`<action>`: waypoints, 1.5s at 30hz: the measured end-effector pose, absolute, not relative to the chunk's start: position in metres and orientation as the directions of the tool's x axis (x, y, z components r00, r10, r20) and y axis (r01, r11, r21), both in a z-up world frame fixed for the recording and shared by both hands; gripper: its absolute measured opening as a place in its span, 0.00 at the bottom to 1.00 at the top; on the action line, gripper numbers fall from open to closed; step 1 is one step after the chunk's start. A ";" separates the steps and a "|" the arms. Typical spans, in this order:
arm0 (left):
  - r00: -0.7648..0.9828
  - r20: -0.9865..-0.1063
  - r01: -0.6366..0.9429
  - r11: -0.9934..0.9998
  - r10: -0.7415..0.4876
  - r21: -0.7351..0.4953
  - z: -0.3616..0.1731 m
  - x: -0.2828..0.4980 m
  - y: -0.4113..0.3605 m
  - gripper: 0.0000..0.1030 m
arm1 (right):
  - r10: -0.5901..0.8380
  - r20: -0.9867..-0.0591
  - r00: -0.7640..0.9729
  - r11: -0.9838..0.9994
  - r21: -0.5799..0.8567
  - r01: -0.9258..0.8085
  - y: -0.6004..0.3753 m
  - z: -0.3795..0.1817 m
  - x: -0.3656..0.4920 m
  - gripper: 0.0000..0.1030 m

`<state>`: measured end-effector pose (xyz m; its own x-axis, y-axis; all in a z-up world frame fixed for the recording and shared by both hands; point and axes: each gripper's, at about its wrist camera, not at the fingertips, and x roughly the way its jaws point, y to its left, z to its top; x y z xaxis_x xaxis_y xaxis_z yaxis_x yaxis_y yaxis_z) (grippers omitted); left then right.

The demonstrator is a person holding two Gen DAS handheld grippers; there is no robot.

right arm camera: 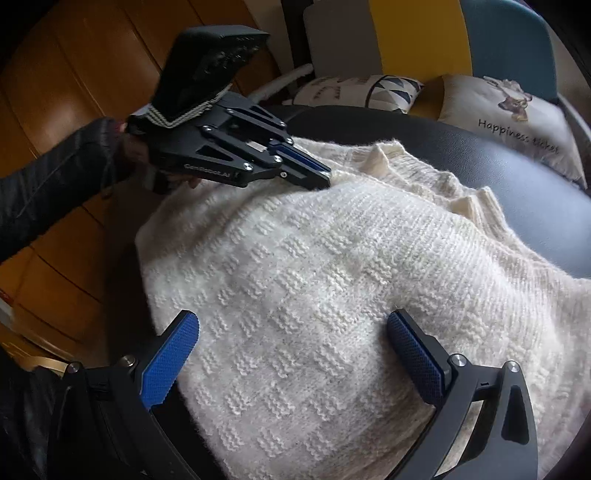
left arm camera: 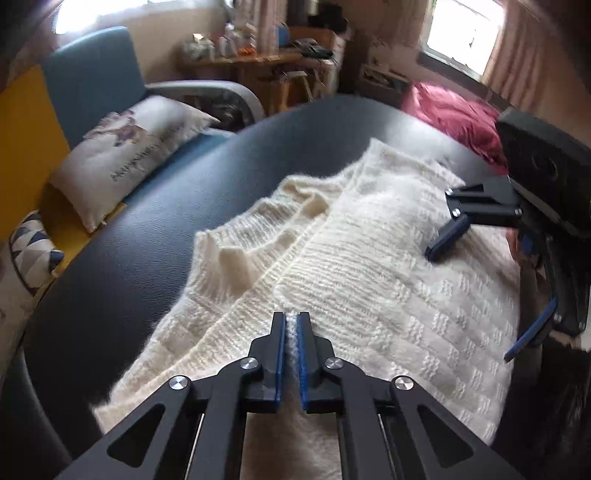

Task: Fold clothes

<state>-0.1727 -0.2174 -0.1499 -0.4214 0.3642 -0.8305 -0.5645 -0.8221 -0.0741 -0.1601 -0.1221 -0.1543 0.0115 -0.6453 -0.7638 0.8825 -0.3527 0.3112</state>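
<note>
Nearest, item one: the left gripper, seen from its own camera, is clenching a ridge of the cream knit sweater between its blue pads, the fabric showing white in the narrow slit between them. The right wrist view confirms this from the side: the left gripper is pressing its closed tips into the sweater at the garment's far edge, with a dark sleeve and a hand holding the tool from behind.

Item two: the right gripper is hovering spread wide over the checker-textured body of the sweater, one blue pad on each side, nothing between them. From the left wrist view the right gripper is appearing at the right edge, its fingertips resting down on the knit; how far it is parted cannot be read from that angle.

Item three: the sweater is lying spread on a dark leather-like surface, ribbed collar and folded sleeve bunching toward the far side.

Item four, beyond: a printed cushion lying on a blue sofa; the right view alone is making its lettering legible. Only the left view is showing a cluttered wooden table, a red cloth and a bright window. Only the right view is showing the wooden floor.
</note>
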 end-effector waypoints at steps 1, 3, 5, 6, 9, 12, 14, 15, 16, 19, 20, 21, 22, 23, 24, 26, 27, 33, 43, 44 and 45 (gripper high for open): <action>-0.443 -0.820 -0.544 -0.836 0.363 -0.076 -0.147 -0.171 -0.220 0.04 | -0.632 -0.775 -0.011 -0.367 0.286 0.885 -0.123 -0.153 -0.159 1.00; -0.487 -0.797 -0.506 -0.859 0.358 -0.077 -0.142 -0.169 -0.225 0.04 | -0.617 -0.785 -0.057 -0.392 0.243 0.887 -0.124 -0.147 -0.158 1.00; -0.522 -0.777 -0.480 -0.874 0.352 -0.073 -0.137 -0.170 -0.227 0.04 | -0.622 -0.778 -0.090 -0.409 0.224 0.885 -0.122 -0.140 -0.161 1.00; -0.538 -0.768 -0.469 -0.880 0.348 -0.071 -0.136 -0.170 -0.227 0.04 | -0.628 -0.771 -0.103 -0.415 0.220 0.883 -0.122 -0.135 -0.164 1.00; -0.558 -0.769 -0.427 -0.902 0.312 -0.056 -0.142 -0.180 -0.228 0.04 | -0.639 -0.760 -0.118 -0.439 0.234 0.867 -0.122 -0.134 -0.172 1.00; -0.537 -0.801 -0.401 -0.915 0.264 -0.033 -0.164 -0.192 -0.222 0.04 | -0.615 -0.779 -0.122 -0.473 0.240 0.848 -0.125 -0.146 -0.178 1.00; -0.525 -0.815 -0.385 -0.923 0.246 -0.031 -0.176 -0.197 -0.220 0.05 | -0.595 -0.791 -0.143 -0.488 0.213 0.847 -0.124 -0.161 -0.175 1.00; -0.524 -0.813 -0.373 -0.927 0.253 -0.047 -0.177 -0.198 -0.221 0.05 | -0.599 -0.784 -0.161 -0.488 0.198 0.850 -0.123 -0.164 -0.172 1.00; -0.527 -0.810 -0.358 -0.932 0.255 -0.060 -0.176 -0.200 -0.223 0.05 | -0.603 -0.777 -0.179 -0.488 0.183 0.853 -0.122 -0.166 -0.169 1.00; -0.536 -0.800 -0.356 -0.931 0.270 -0.075 -0.171 -0.196 -0.225 0.09 | -0.615 -0.768 -0.175 -0.476 0.185 0.860 -0.129 -0.157 -0.167 1.00; -0.540 -0.788 -0.345 -0.932 0.296 -0.113 -0.165 -0.194 -0.231 0.11 | -0.619 -0.766 -0.174 -0.472 0.186 0.862 -0.132 -0.153 -0.166 1.00; -0.550 -0.774 -0.328 -0.934 0.312 -0.143 -0.159 -0.192 -0.238 0.13 | -0.624 -0.763 -0.172 -0.467 0.188 0.864 -0.134 -0.150 -0.165 1.00; -0.581 -0.754 -0.302 -0.941 0.307 -0.150 -0.151 -0.187 -0.247 0.16 | -0.628 -0.760 -0.170 -0.463 0.189 0.866 -0.137 -0.146 -0.165 1.00; -0.608 -0.734 -0.279 -0.947 0.303 -0.159 -0.143 -0.183 -0.257 0.16 | -0.632 -0.757 -0.168 -0.458 0.190 0.868 -0.139 -0.143 -0.164 1.00; -0.630 -0.716 -0.261 -0.950 0.300 -0.169 -0.137 -0.178 -0.267 0.16 | -0.635 -0.754 -0.166 -0.454 0.191 0.870 -0.142 -0.140 -0.164 1.00; -0.668 -0.686 -0.218 -0.958 0.287 -0.188 -0.127 -0.165 -0.289 0.17 | -0.643 -0.748 -0.162 -0.445 0.194 0.874 -0.147 -0.133 -0.162 1.00; -0.676 -0.676 -0.217 -0.956 0.294 -0.198 -0.124 -0.156 -0.297 0.17 | -0.647 -0.745 -0.160 -0.441 0.195 0.876 -0.149 -0.129 -0.162 1.00; -0.601 -0.722 -0.354 -0.924 0.343 -0.144 -0.139 -0.127 -0.282 0.17 | -0.608 -0.774 -0.178 -0.467 0.167 0.869 -0.172 -0.144 -0.167 1.00; -0.598 -0.780 -0.192 -0.978 0.184 -0.084 -0.173 -0.152 -0.279 0.23 | -0.591 -0.779 -0.209 -0.493 0.144 0.858 -0.188 -0.170 -0.168 1.00; -0.599 -0.782 -0.173 -0.981 0.175 -0.087 -0.173 -0.154 -0.283 0.23 | -0.593 -0.777 -0.212 -0.491 0.140 0.860 -0.188 -0.170 -0.167 1.00; -0.603 -0.778 -0.178 -0.980 0.177 -0.086 -0.171 -0.157 -0.283 0.23 | -0.595 -0.776 -0.211 -0.488 0.139 0.862 -0.188 -0.171 -0.166 1.00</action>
